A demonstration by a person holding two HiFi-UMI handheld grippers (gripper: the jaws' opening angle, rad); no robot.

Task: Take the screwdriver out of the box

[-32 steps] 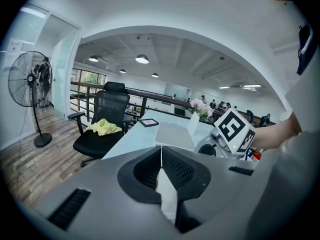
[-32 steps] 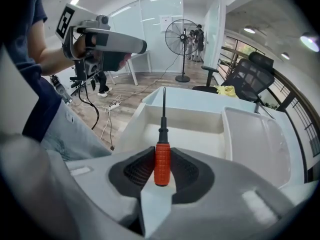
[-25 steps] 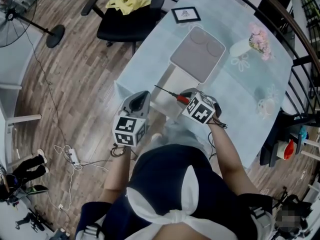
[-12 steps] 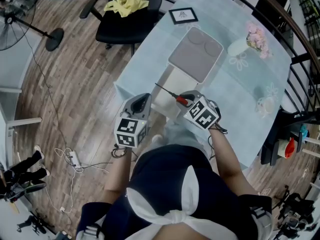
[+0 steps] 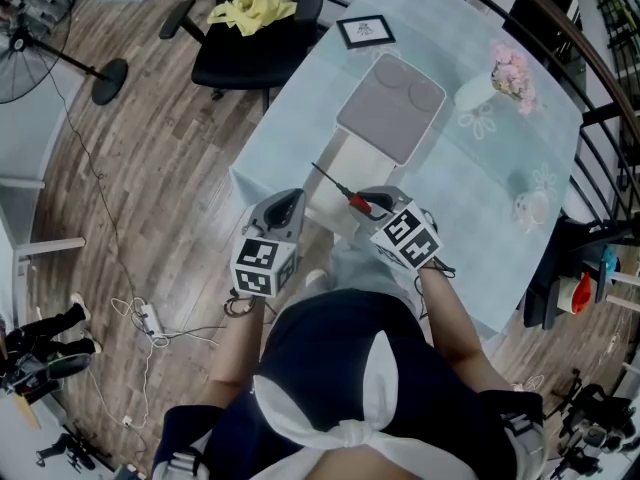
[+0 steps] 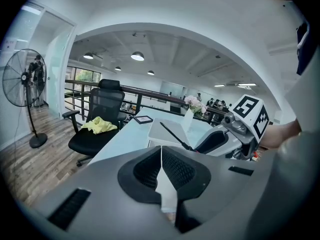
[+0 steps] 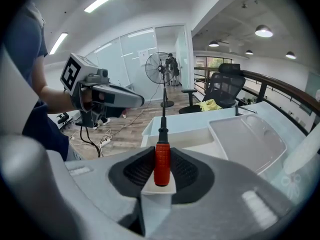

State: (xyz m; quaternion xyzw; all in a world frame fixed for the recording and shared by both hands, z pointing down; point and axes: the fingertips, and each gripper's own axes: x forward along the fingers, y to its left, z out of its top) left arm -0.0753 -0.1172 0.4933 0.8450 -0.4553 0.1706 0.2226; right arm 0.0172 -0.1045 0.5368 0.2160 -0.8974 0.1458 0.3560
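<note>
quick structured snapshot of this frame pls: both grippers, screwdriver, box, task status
left gripper: shut, empty
right gripper: shut on the red-handled screwdriver, pads on the handle
screwdriver pose: black shaft points away from the person, over the open white box
box lid: grey lid folded open behind the box
surface: pale blue table
task status: screwdriver looks lifted out of the box, not yet set down

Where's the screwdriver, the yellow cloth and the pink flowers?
screwdriver (image 7: pixel 161 163): right gripper view, on its red handle.
yellow cloth (image 5: pixel 255 6): head view, middle of the cloth.
pink flowers (image 5: pixel 510 73): head view, on the blossoms.
</note>
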